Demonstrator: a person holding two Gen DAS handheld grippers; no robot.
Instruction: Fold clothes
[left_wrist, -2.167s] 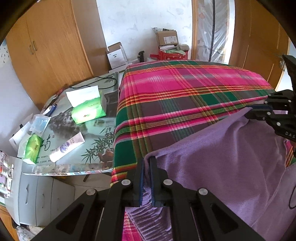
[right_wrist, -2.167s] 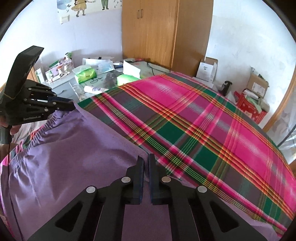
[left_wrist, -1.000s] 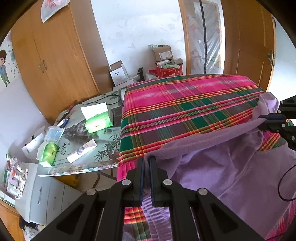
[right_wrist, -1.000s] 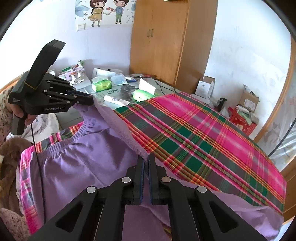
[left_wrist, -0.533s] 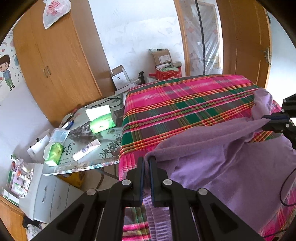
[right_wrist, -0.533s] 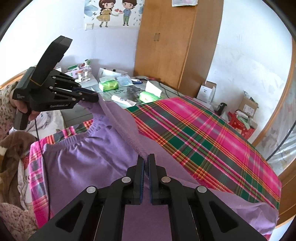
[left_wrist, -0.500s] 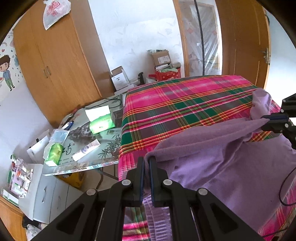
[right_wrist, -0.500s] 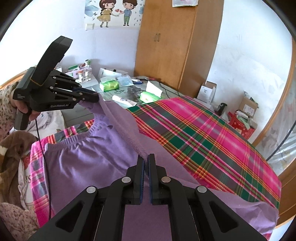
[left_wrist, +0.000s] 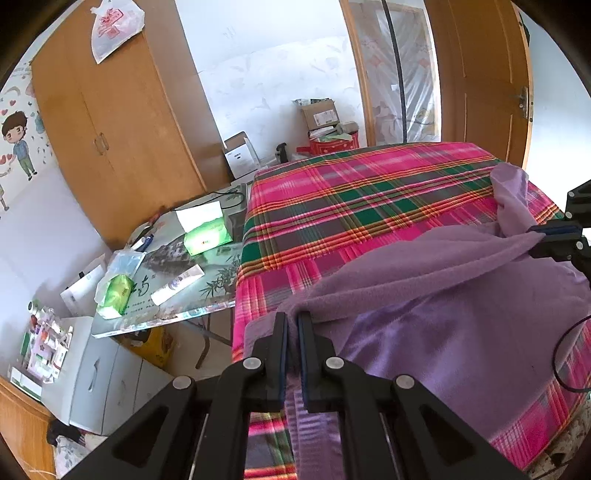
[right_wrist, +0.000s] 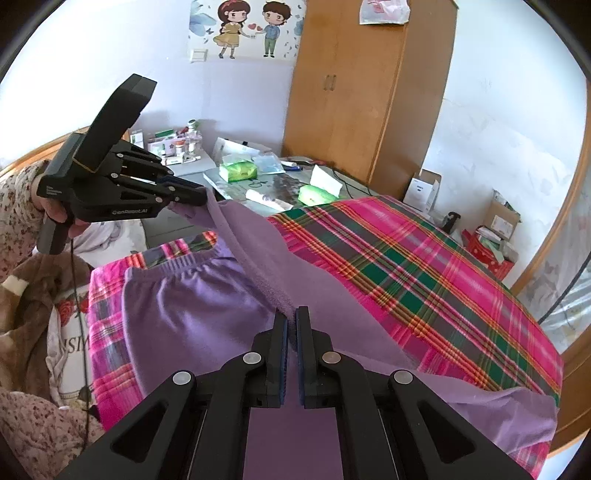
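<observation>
A purple fleece garment (left_wrist: 443, 314) lies on the bed's pink and green plaid bedspread (left_wrist: 351, 199). My left gripper (left_wrist: 291, 318) is shut on one corner of a raised fold. In the right wrist view, a hand holds that left gripper (right_wrist: 199, 197) up at the left, with cloth hanging from its tips. My right gripper (right_wrist: 291, 315) is shut on the other end of the same fold of the garment (right_wrist: 192, 314); the right gripper (left_wrist: 535, 240) shows at the right edge of the left wrist view. The fold hangs stretched between the two grippers above a flat layer with an elastic waistband (right_wrist: 177, 264).
Left of the bed stands a glass-topped side table (left_wrist: 166, 321) with green tissue packs (left_wrist: 205, 236) and a tube. Nearby are a white cabinet (left_wrist: 99, 373), a wooden wardrobe (left_wrist: 122, 129), cardboard boxes (left_wrist: 321, 114) and a door (left_wrist: 484, 74). A brown blanket (right_wrist: 26, 295) lies at the bed's near end.
Both grippers have drawn the held edge back across the bed toward its near end. More plaid now shows beyond the garment, and the lifted layer overlaps the flat one.
</observation>
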